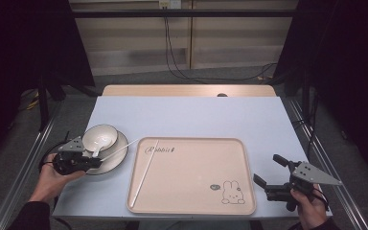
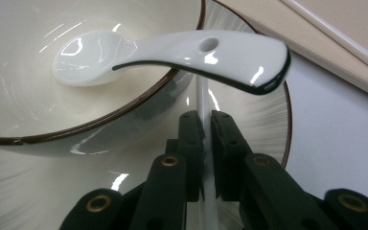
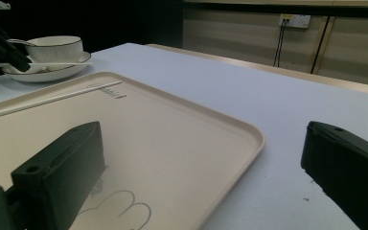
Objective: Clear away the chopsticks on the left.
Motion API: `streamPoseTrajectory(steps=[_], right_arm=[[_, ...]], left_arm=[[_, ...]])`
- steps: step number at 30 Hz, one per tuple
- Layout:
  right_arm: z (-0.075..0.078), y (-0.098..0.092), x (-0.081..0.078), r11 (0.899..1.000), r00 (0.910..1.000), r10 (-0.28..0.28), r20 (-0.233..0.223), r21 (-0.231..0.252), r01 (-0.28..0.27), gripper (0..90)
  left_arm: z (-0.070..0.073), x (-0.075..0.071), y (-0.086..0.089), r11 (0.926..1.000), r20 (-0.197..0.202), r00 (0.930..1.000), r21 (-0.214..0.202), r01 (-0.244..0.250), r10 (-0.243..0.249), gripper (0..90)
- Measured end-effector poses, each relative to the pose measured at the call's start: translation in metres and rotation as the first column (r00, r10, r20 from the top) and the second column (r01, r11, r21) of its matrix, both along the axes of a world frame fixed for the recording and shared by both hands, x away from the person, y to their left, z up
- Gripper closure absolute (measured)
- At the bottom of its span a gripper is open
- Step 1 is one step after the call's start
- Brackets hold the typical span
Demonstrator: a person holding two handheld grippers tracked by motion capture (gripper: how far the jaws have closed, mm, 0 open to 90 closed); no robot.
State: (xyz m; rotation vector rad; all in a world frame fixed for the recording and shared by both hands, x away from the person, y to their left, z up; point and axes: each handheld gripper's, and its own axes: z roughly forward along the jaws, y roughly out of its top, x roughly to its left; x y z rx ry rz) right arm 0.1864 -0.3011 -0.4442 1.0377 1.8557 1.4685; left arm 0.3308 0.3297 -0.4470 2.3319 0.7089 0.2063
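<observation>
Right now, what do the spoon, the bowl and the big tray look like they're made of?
The spoon looks like glazed white ceramic: thick, glossy, with sharp highlights. The bowl also looks like glazed ceramic, cream with a thin dark rim line and bright reflections. The tray looks like matt beige plastic, perhaps melamine: a dull even surface, rounded raised edge and a printed rabbit.

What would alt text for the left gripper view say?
Two black jaws pinch a thin white chopstick lying on a ribbed plate. Above them a white spoon rests in a cream bowl, its handle jutting over the dark rim; a tray edge crosses the corner.
</observation>
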Motion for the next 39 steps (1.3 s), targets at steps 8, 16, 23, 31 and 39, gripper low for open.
streamPoseTrajectory(steps=[8, 16, 23, 31, 39], right_arm=[[0.000, 0.000, 0.000, 1.000, 1.0000, 0.000, 0.000, 0.002, 0.000, 0.6], [0.000, 0.000, 0.000, 1.000, 1.0000, 0.001, 0.000, 0.002, -0.001, 0.6], [0.001, -0.001, -0.001, 1.000, 1.0000, -0.006, -0.004, 0.010, 0.006, 0.6], [0.001, -0.001, 0.000, 1.000, 1.0000, 0.002, 0.009, 0.002, -0.002, 0.7], [0.001, -0.001, 0.000, 1.000, 0.9999, 0.002, 0.010, 0.002, -0.002, 0.7]], left_arm=[[0.000, -0.003, -0.002, 0.9995, -0.020, 0.9997, -0.027, -0.017, 0.017, 84.6], [0.007, -0.006, -0.003, 0.9960, -0.050, 0.9977, -0.075, -0.049, 0.045, 84.7], [0.017, -0.012, -0.005, 0.9926, -0.052, 0.9972, -0.106, -0.059, 0.054, 84.7], [0.023, -0.023, -0.006, 0.9809, -0.070, 0.9937, -0.168, -0.098, 0.087, 84.7], [0.025, -0.041, -0.014, 0.9784, -0.070, 0.9923, -0.173, -0.113, 0.102, 84.7]])
